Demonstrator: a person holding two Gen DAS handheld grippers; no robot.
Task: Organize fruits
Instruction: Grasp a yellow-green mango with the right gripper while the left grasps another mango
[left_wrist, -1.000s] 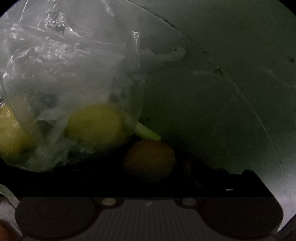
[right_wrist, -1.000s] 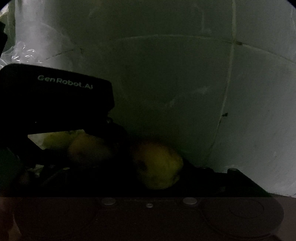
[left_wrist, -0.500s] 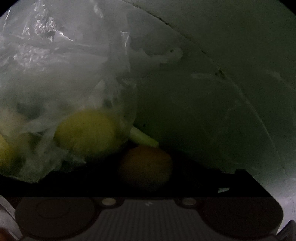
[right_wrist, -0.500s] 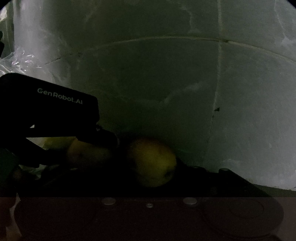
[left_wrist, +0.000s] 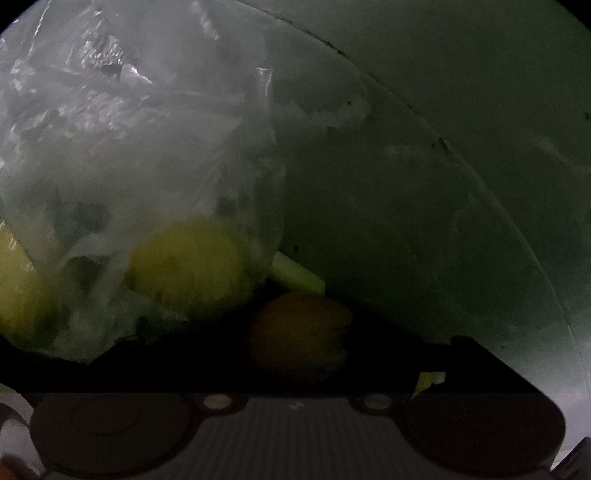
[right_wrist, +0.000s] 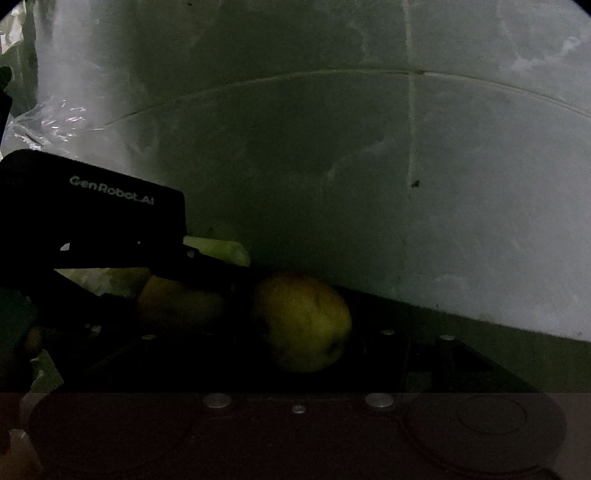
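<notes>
- Clear, crinkled plastic fills the left of the left wrist view: a bag (left_wrist: 129, 147) lying on a pale tiled surface (right_wrist: 480, 203).
- Inside the bag a yellow fruit (left_wrist: 184, 266) presses against the film low down, and a second yellow one (left_wrist: 22, 295) shows at the far left of that view, also behind the film.
- Just beside the bag, outside it, an orange fruit (left_wrist: 299, 328) sits between the dark fingers of the left gripper (left_wrist: 295, 343).
- That gripper's jaws are closing, about half open, with the orange fruit between them — the view is too dark to tell whether the pads press on it.
- A pale green piece (left_wrist: 295, 275) pokes out from behind the orange fruit, next to the bag's lower edge; what it is cannot be told.
- The right gripper (right_wrist: 303, 343) has its jaws somewhat under half open and clasped on a yellow-green fruit (right_wrist: 303, 317), which sits centred between them with its dimpled end turned lower right.
- In the right wrist view the left gripper's black body, with pale lettering, reaches in from the left — the orange fruit under it lies just beside the yellow-green one.
- Thin joint lines cross the tiles behind both fruits.
</notes>
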